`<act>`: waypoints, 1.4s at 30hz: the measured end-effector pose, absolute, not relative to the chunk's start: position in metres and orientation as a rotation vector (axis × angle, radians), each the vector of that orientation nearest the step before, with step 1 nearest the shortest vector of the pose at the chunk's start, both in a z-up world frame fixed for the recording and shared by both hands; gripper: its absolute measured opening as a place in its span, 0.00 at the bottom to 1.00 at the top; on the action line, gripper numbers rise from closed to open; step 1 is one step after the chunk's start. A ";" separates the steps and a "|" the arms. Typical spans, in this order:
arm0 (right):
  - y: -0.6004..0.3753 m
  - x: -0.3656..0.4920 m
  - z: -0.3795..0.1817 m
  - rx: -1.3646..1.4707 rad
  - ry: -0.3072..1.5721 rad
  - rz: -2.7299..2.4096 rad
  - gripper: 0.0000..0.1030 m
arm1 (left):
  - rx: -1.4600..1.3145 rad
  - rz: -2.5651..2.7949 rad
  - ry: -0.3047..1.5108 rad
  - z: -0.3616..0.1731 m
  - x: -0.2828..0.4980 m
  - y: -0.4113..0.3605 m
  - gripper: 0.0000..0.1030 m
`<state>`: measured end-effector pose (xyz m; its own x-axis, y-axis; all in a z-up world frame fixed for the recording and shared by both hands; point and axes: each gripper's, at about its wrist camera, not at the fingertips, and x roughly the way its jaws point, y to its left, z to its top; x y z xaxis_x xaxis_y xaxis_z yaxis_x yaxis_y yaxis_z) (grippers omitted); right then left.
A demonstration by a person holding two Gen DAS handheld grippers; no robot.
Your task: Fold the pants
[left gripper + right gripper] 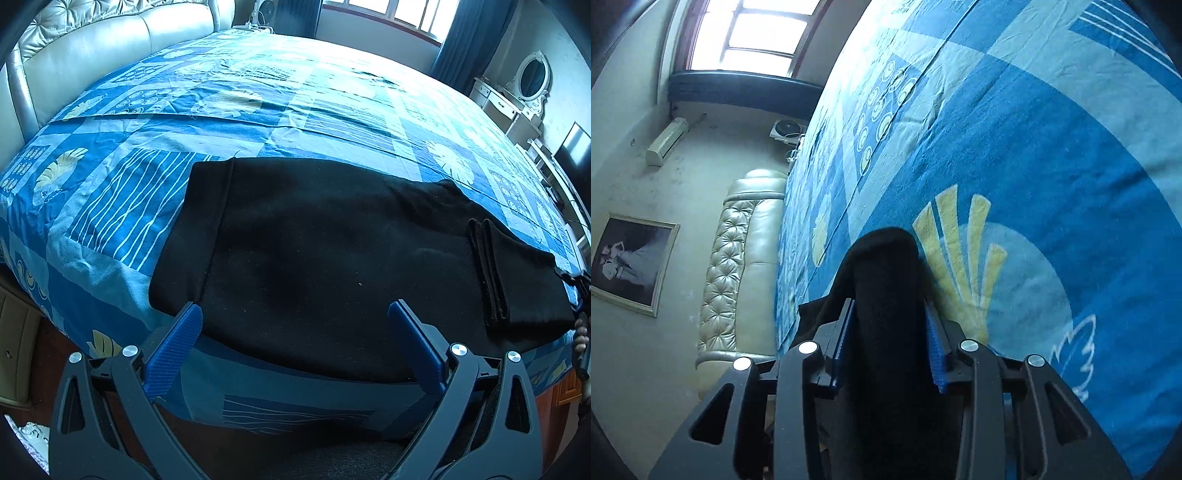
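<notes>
Black pants (314, 251) lie folded flat across the near side of the bed, with a cuffed hem (491, 273) doubled over at the right. My left gripper (295, 310) hovers open over the near edge of the pants, its blue pads wide apart and holding nothing. In the right wrist view, which is rolled sideways, my right gripper (890, 306) is shut on a thick bunch of the black pants (886, 266) that fills the gap between its blue pads. That end rests against the blue sheet (1034, 147). A hand (581, 334) shows at the pants' right end.
The bed carries a blue patterned sheet (258, 110) with a padded cream headboard (92, 48) at the left. A white dressing table with an oval mirror (517, 96) stands at the far right. Windows run along the back. A framed picture (628, 258) hangs on the wall.
</notes>
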<state>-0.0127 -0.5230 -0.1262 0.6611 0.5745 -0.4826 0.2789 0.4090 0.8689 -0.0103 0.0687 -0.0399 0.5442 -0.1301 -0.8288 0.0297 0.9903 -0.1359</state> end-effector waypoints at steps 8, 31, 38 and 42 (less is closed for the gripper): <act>-0.502 -0.070 -0.134 1.206 0.901 0.263 0.47 | -0.121 -0.098 0.993 -0.039 -0.010 0.069 0.98; -0.358 0.001 -0.069 0.997 0.913 0.463 0.36 | -0.154 -0.073 0.981 -0.037 -0.007 0.085 0.98; -0.274 0.046 -0.104 0.973 1.054 0.567 0.36 | -0.201 -0.050 0.975 -0.036 -0.002 0.108 0.98; -0.261 0.041 -0.110 0.838 1.106 0.502 0.34 | -0.246 -0.048 0.986 -0.040 0.007 0.125 0.97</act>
<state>0.0410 -0.2606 -0.1104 0.3872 0.7235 -0.5716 0.0464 0.6038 0.7958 0.0066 0.1247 -0.0405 0.5534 -0.1512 -0.8191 -0.0712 0.9712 -0.2274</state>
